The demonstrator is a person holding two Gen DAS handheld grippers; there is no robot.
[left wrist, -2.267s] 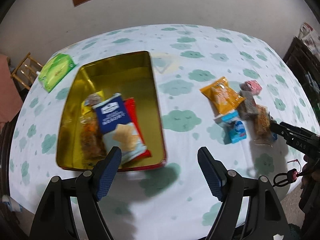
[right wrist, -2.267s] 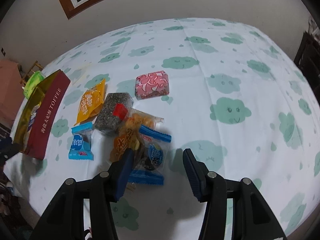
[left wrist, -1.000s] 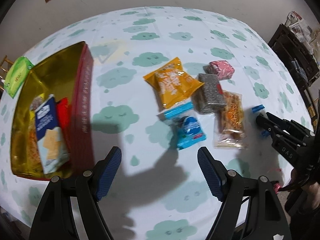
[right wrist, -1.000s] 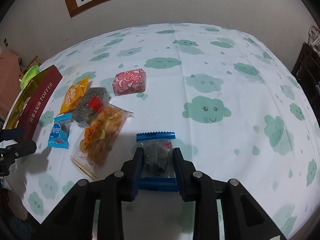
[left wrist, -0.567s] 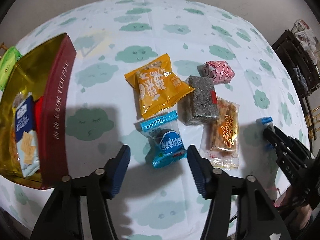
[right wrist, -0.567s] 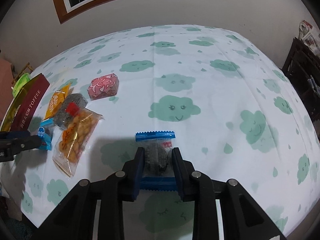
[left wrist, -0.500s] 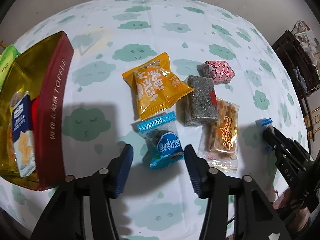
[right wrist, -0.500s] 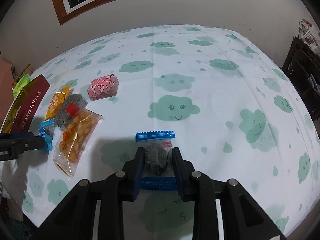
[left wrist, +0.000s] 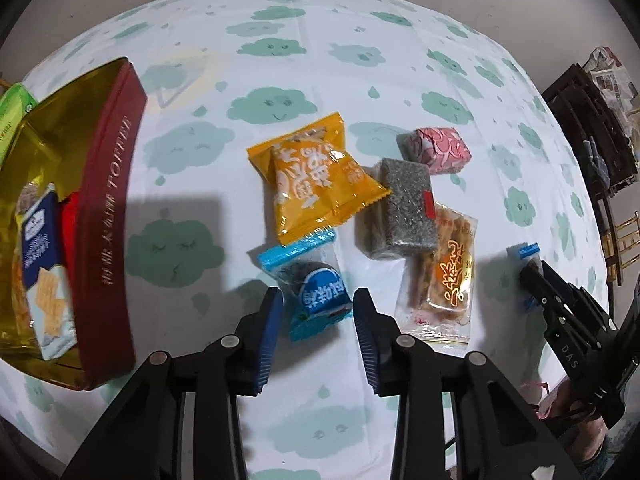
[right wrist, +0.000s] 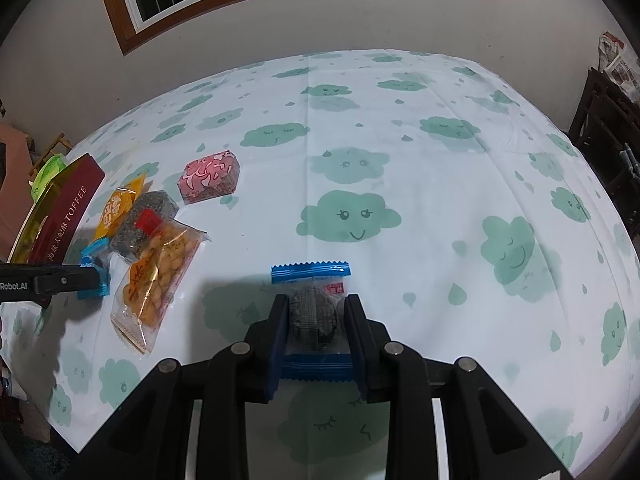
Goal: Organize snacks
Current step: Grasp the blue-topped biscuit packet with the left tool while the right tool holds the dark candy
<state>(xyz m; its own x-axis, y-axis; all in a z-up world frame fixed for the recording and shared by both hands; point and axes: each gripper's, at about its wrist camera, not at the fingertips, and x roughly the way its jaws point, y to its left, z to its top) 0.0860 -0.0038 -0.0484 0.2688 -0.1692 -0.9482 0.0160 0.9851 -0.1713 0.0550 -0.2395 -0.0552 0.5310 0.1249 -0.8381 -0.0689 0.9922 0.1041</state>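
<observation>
- Right tongs (right wrist: 316, 330): closed on a clear packet with blue ends (right wrist: 314, 312), held above the worktop (right wrist: 440, 168), well apart from the tin (left wrist: 108, 220).
- Left tongs (left wrist: 316, 320): part open, straddling the light-blue packet (left wrist: 310, 286); pads beside the wrapper, contact cannot be confirmed. Nothing held.
- Risk: soft wrapper may slip or twist in the right grip during the carry to the tin.
- Risk: left tongs closing off-centre could pinch film only, or nudge the orange packet (left wrist: 312, 180) touching it.
- Risk: the two tongs could collide if both head for the tin together.
- Count, loose on worktop: 1 orange, 1 light-blue, 1 dark speckled bar (left wrist: 404, 210), 1 clear packet of fried pieces (left wrist: 444, 276), 1 pink block (left wrist: 438, 149).
- Count, held: 1.
- Tin: 1; at least 3 packets inside, exact number unclear.
</observation>
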